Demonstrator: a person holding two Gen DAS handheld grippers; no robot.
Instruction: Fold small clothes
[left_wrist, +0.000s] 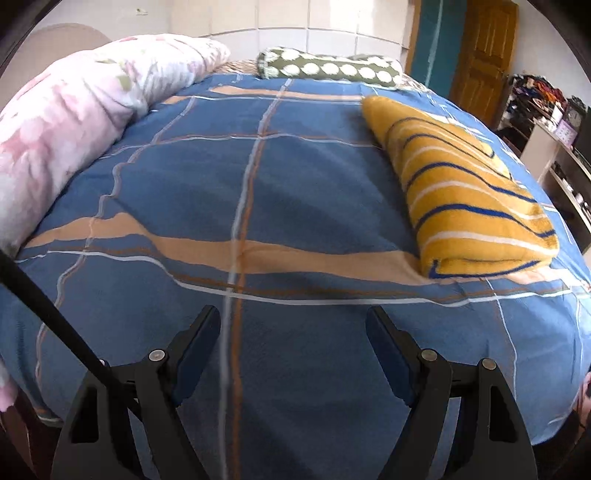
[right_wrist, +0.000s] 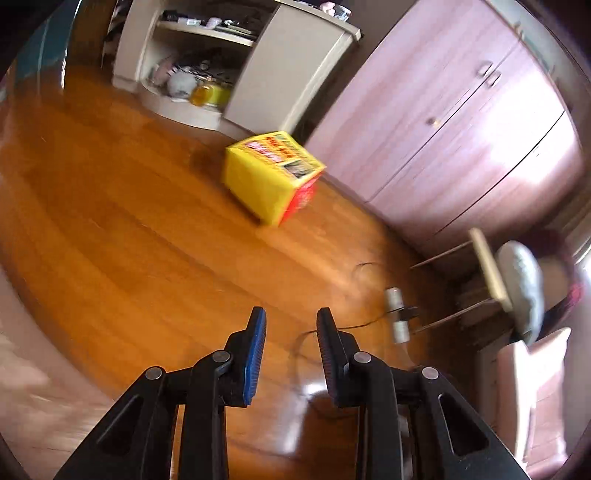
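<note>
Presently, item status — folding of small clothes, apparently not yet begun or between garments: no small garment can be made out in either view, so where the task's clothes lie cannot be told from these pictures. Left gripper (left_wrist: 293, 319): jaws spread wide, nothing between them, held above the near part of a bed (left_wrist: 314, 177) covered in a blue checked sheet with tan and white lines. On that bed, to the right and well apart from the gripper, a yellow striped blanket (left_wrist: 469, 195) lies already folded into a thick block; whether it belongs to the task is doubtful, being bulky rather than small. Far edge of the bed: a pink floral quilt (left_wrist: 74, 114) rolled along the left, a green dotted pillow (left_wrist: 328, 68) at the head. Right gripper (right_wrist: 290, 319): jaws moderately apart, empty, pointed away from the bed at a wooden floor (right_wrist: 110, 206) — the view is blurred. Floor holdings: a yellow box (right_wrist: 269, 173), a cable with small white plugs (right_wrist: 397, 314) near a wardrobe (right_wrist: 461, 140). Remaining, by judgement: find a garment, lay it on the sheet, fold — effectively the whole job
</note>
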